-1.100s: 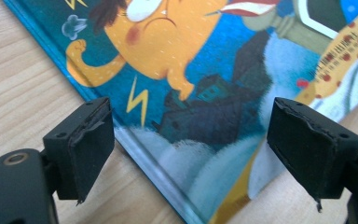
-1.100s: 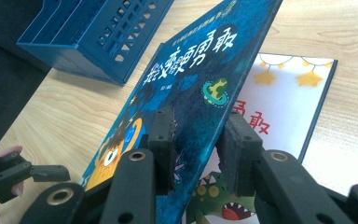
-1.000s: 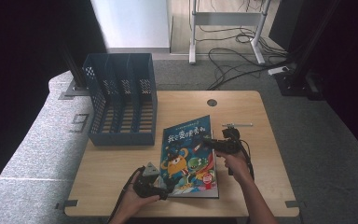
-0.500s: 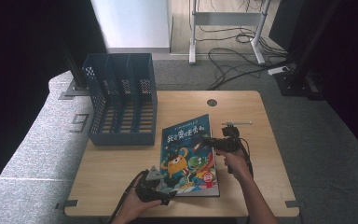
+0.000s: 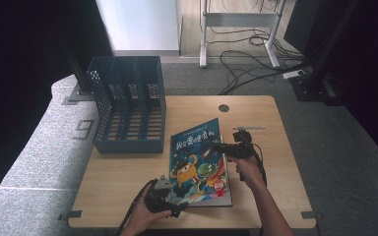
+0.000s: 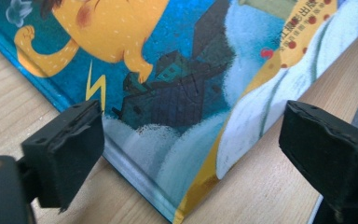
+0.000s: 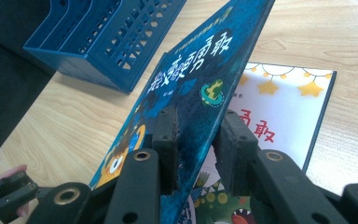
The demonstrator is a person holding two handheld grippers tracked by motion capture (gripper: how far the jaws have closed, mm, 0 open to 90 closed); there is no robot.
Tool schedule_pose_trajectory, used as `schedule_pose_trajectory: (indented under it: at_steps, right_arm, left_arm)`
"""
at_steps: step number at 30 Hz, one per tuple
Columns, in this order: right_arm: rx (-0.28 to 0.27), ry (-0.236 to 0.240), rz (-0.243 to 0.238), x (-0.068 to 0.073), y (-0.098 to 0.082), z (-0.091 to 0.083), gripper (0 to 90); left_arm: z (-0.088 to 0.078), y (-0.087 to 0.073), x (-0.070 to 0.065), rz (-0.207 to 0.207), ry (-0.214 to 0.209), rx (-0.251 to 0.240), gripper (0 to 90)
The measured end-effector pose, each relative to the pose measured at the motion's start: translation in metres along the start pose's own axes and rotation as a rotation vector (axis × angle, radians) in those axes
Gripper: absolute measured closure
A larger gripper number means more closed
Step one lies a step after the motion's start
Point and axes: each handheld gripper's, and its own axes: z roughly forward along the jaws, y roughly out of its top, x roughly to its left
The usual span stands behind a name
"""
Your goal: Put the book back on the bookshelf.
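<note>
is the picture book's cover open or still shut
Partly open. In the right gripper view the book's front cover is lifted at a slant between the right gripper's pads, with the white title page showing beneath it.

Glossy paper book cover (image 6: 182,88), matt wooden table (image 5: 266,123), perforated plastic file rack (image 5: 128,105)

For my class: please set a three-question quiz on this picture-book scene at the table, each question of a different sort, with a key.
1. True or false: the front cover is lifted off the title page.
2. Which gripper has the cover between its jaws? A) left gripper B) right gripper
3. Fill in: the blue file rack stands on the ___ table.

Key: 1 true; 2 B; 3 wooden.
</note>
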Motion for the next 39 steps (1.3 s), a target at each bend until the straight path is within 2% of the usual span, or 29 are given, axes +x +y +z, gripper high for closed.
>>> schedule_pose_trajectory:
  at_steps: [2,4,6,7,9,13,16,18,22,29,35,39]
  right_arm:
    - [-0.003,-0.001,0.001,0.000,0.000,0.000,70.3]
    - [-0.005,-0.001,0.002,-0.001,0.000,0.000,70.3]
    - [-0.009,0.003,0.003,-0.001,0.000,0.000,70.4]
    - [-0.008,0.003,0.002,0.000,0.001,0.000,70.5]
    - [-0.010,0.004,-0.003,0.000,0.001,0.000,70.5]
    - [-0.016,0.004,-0.004,0.000,0.001,-0.001,70.7]
    - [-0.022,0.004,-0.004,0.000,0.003,-0.003,71.0]
    - [-0.033,0.005,-0.003,0.001,0.004,-0.003,71.1]
    - [-0.044,-0.004,-0.012,0.003,0.008,-0.004,71.0]
    - [-0.054,-0.020,-0.029,0.008,0.015,-0.005,70.9]
    - [-0.038,-0.023,-0.016,0.001,0.016,-0.004,70.5]
    - [-0.029,-0.023,-0.037,0.002,0.018,-0.001,68.2]
  left_arm:
    - [-0.001,0.001,-0.004,0.013,0.007,0.004,10.2]
    - [0.002,0.001,-0.006,0.032,0.008,0.036,10.7]
    - [0.006,0.000,-0.007,0.039,0.030,0.036,10.7]
    - [0.008,-0.001,-0.007,0.030,0.048,0.028,11.6]
    - [0.008,-0.001,-0.004,0.017,0.034,0.032,9.9]
    - [0.009,0.000,-0.002,0.018,0.052,0.027,8.8]
    - [0.009,0.000,0.003,-0.001,0.073,0.027,8.7]
    - [0.009,0.002,0.007,-0.015,0.072,0.026,8.7]
    - [0.012,0.007,0.010,-0.016,0.082,0.031,8.7]
    - [0.018,0.017,0.016,-0.019,0.056,0.050,8.9]
    - [0.019,0.019,0.016,-0.010,0.059,0.057,8.7]
    - [0.019,0.019,0.018,-0.013,0.044,0.060,8.8]
